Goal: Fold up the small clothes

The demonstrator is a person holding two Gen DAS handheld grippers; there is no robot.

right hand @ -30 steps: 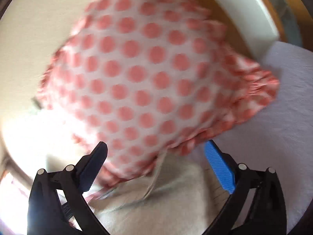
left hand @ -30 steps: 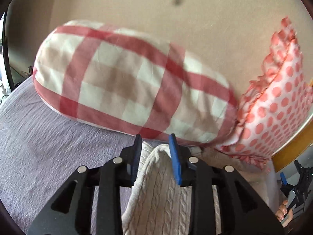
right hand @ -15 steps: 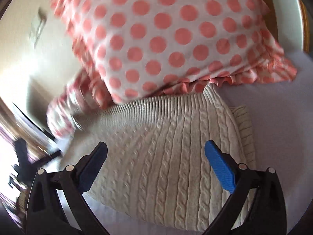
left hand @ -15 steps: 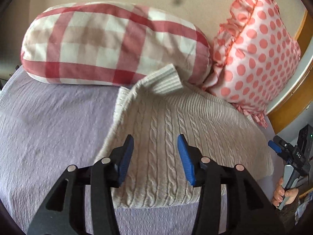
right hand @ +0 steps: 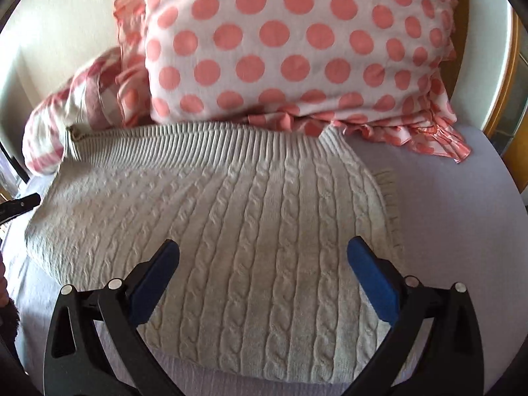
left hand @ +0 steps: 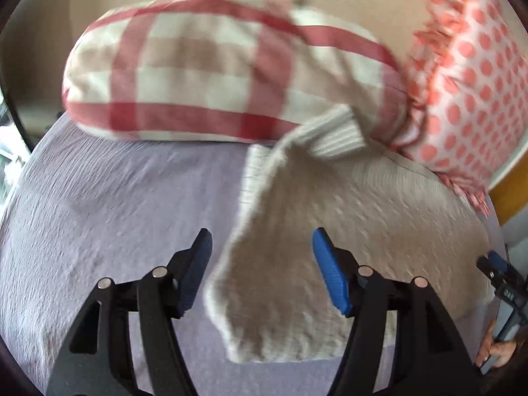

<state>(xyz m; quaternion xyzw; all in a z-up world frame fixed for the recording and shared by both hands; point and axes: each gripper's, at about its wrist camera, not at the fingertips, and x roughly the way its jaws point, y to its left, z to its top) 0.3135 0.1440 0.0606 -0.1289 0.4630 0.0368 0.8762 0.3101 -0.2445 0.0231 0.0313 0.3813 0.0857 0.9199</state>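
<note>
Bedding in pale lilac covers the bed [left hand: 109,204], and at its head edge, going left to right, lie one red-checked bolster pillow [left hand: 204,72] and one pink polka-dot frilled pillow [right hand: 297,49]. In front of them rests the single cream cable-knit sweater [right hand: 231,231], lying flat on the bed with its ribbed hem touching the frill of the dotted pillow and one ribbed cuff [left hand: 333,132] lying against the bolster.

On the left side, the left gripper [left hand: 260,264] is released, its two jaws spread wide with nothing between them but air, poised above the sweater's near-left fold. To the right, the right gripper [right hand: 264,277] is likewise released, jaws well apart over the middle of the knit and holding nothing.

By the look of it, the sweater is soft, thick and limp, light enough for one gripper yet prone to sag and stretch if lifted from a single point. Its cable texture should give good purchase and little slip. The ribbed hem and the folded side edges look the firmest places to pinch, ideally one gripper at each corner so the layers stay together.

Counted: one sweater, two pillows, two grippers.
</note>
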